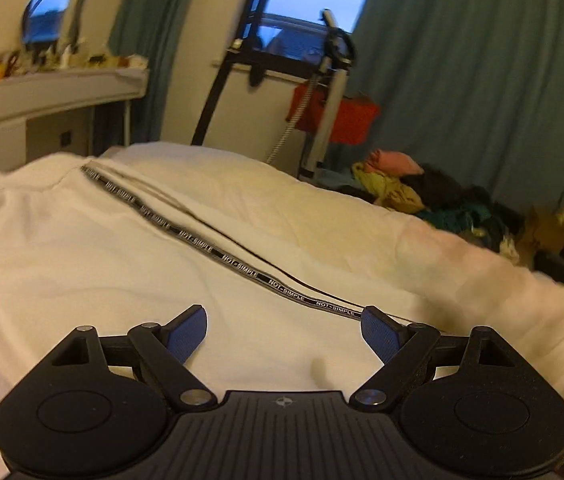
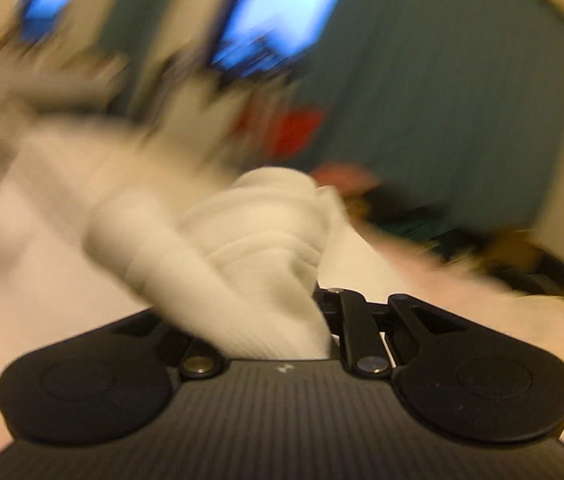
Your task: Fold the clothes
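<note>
The right tongs (image 2: 282, 300) are clamped on a bunched white garment (image 2: 265, 232), judged mid-fold; next it must be laid flat. The left tongs (image 1: 284, 334) gape wide, holding nothing, the garment (image 1: 121, 264) spread just ahead. Only the left view shows its lettered black stripe (image 1: 201, 240).

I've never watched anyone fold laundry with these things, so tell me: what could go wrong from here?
1. The right tool pinches only a bunched fold of the white garment, and its view is smeared; the cloth could slip out.
2. The left tool hangs open above the garment, pinning nothing, so a pull may drag the whole piece askew.
3. The printed black tape could end up twisted inside the fold.
</note>
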Action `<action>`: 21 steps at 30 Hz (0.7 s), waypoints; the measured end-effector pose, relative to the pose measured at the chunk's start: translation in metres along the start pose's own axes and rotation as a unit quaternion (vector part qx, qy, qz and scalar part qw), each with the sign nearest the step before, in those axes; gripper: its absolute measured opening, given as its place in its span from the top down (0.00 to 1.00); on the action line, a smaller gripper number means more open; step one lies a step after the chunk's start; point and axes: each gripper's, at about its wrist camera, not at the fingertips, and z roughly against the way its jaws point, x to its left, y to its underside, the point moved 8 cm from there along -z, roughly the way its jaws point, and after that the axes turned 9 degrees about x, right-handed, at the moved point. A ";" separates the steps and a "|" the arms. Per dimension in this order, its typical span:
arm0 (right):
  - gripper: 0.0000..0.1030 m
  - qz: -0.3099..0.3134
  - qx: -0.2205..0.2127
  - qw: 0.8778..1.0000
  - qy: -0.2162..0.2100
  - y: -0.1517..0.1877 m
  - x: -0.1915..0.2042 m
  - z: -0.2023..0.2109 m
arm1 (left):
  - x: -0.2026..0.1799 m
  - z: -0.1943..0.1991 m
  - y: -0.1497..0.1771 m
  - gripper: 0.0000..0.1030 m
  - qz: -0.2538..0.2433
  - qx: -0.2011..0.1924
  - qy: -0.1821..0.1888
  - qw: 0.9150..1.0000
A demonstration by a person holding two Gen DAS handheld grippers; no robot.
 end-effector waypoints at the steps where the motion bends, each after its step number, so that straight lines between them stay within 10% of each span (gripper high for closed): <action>1: 0.85 0.028 0.010 1.000 0.004 0.008 0.016 -0.002 | 0.003 0.001 0.000 0.17 0.008 0.002 0.003 1.000; 10: 0.85 0.004 -0.085 0.996 -0.018 -0.034 0.041 0.045 | 0.015 0.014 -0.013 0.17 0.051 -0.021 0.025 0.998; 16: 0.76 0.011 -0.021 0.996 -0.083 -0.009 0.077 0.022 | 0.019 0.010 -0.015 0.16 0.071 -0.019 0.037 0.997; 21: 0.26 -0.053 0.017 0.983 -0.177 -0.009 0.061 0.045 | 0.004 0.001 -0.008 0.16 0.046 0.000 0.061 0.997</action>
